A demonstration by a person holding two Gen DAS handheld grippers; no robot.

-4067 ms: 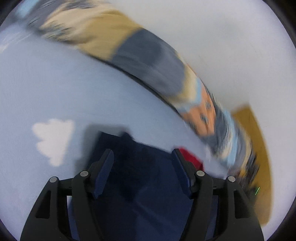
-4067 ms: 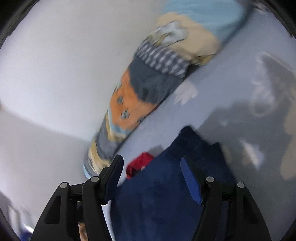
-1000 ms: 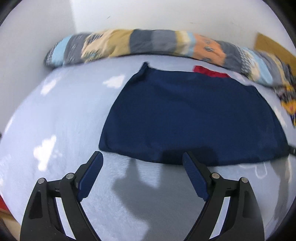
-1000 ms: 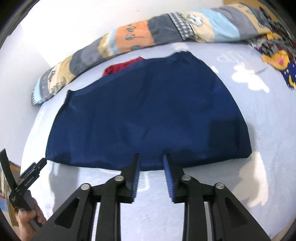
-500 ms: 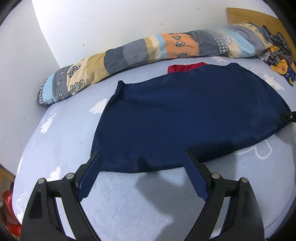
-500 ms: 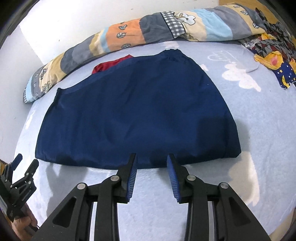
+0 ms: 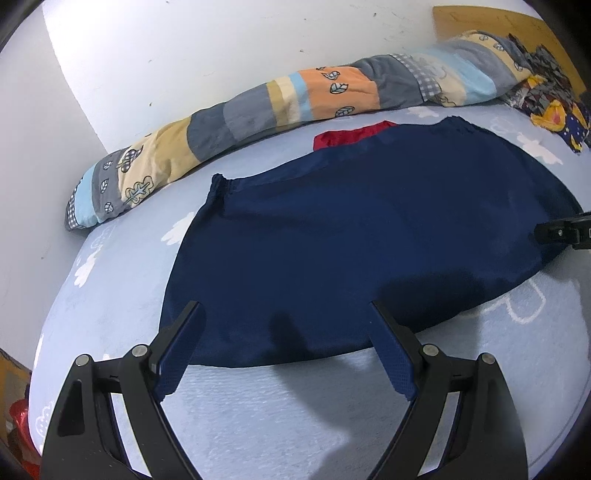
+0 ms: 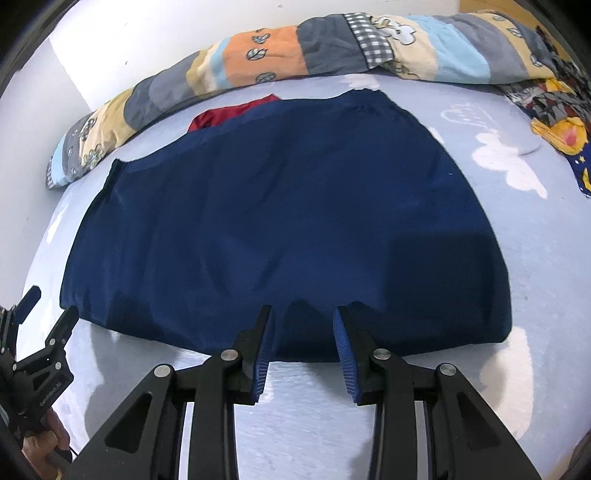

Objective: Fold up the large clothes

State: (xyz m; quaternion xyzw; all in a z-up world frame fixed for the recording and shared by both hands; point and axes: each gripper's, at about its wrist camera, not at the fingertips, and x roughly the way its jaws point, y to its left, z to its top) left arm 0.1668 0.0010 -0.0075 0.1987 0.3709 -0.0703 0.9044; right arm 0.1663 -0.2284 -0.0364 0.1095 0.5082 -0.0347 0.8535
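A large navy garment [image 7: 362, 229] lies spread flat on the light blue bed [image 7: 122, 273]; it also shows in the right wrist view [image 8: 280, 214]. My left gripper [image 7: 286, 350] is wide open and empty, just above the garment's near hem at its left part. My right gripper [image 8: 303, 345] is partly open and empty over the near hem at its middle. The left gripper also shows at the lower left of the right wrist view [image 8: 40, 325].
A red cloth [image 7: 351, 138] pokes out from under the garment's far edge. A long patchwork bolster [image 7: 280, 99] lies along the white wall. A patterned cloth [image 8: 554, 110] lies at the far right. A wooden headboard [image 7: 480, 20] stands behind it.
Both grippers have pulled back from the far side to the garment's near hem. The right gripper's jaws have widened slightly over the last second. The garment lies still.
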